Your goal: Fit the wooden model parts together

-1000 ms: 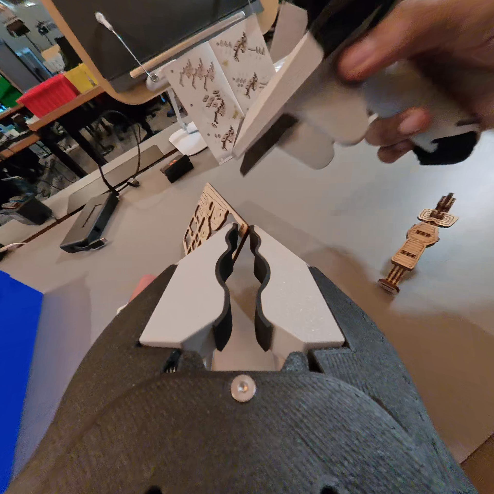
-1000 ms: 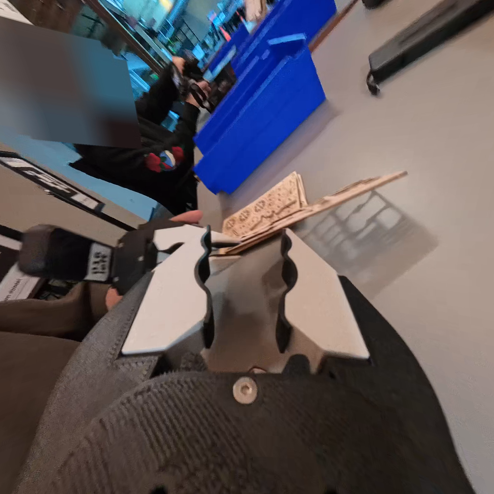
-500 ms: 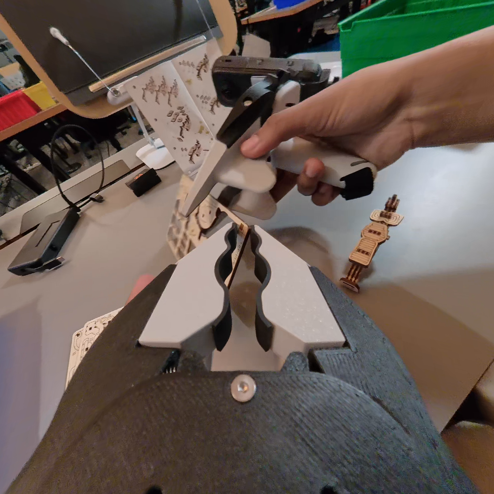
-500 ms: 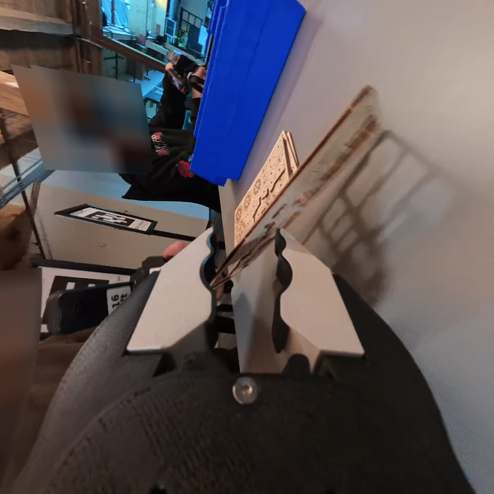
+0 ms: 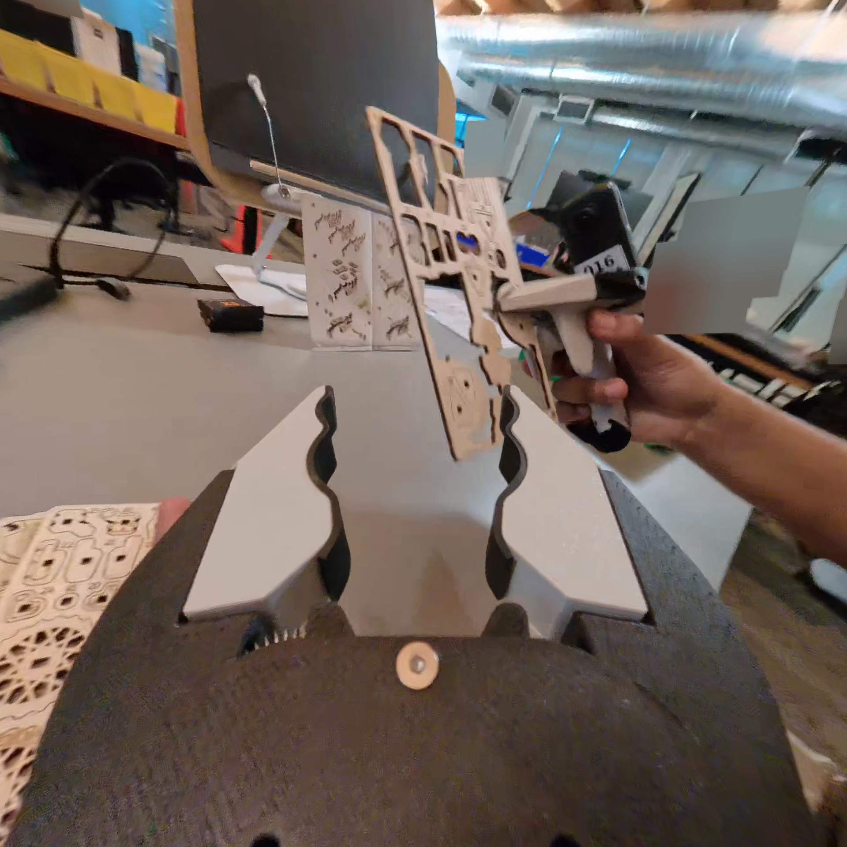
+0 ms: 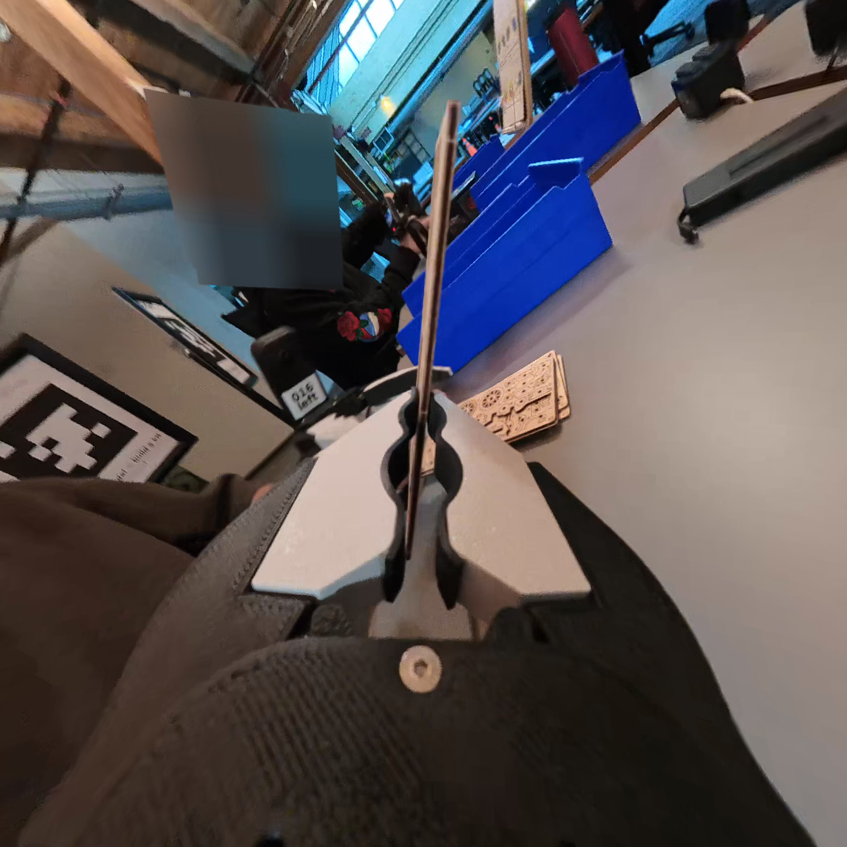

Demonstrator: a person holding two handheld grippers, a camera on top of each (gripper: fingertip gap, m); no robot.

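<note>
A thin wooden parts sheet (image 5: 451,362) with several cut-out holes hangs upright in the air, just past my left gripper's right finger. My right gripper (image 5: 498,302), held in a person's hand, is shut on the sheet's right edge. In the right wrist view the sheet (image 6: 435,275) shows edge-on, clamped between the closed tips of my right gripper (image 6: 424,403). My left gripper (image 5: 415,403) is open and empty above the grey table (image 5: 183,389). A stack of uncut wooden sheets (image 5: 50,577) lies at lower left, and also shows in the right wrist view (image 6: 518,403).
A printed instruction sheet (image 5: 348,275) stands at the back of the table under a dark board on a stand (image 5: 311,91). A small black box (image 5: 229,316) lies left of it. Blue bins (image 6: 518,256) and a black device (image 6: 756,169) sit farther along the table. About 8 cm separates my left fingertips from my right.
My left gripper has let go of the wooden sheet and opened. My right gripper has closed on the sheet and lifted it upright off the table.
</note>
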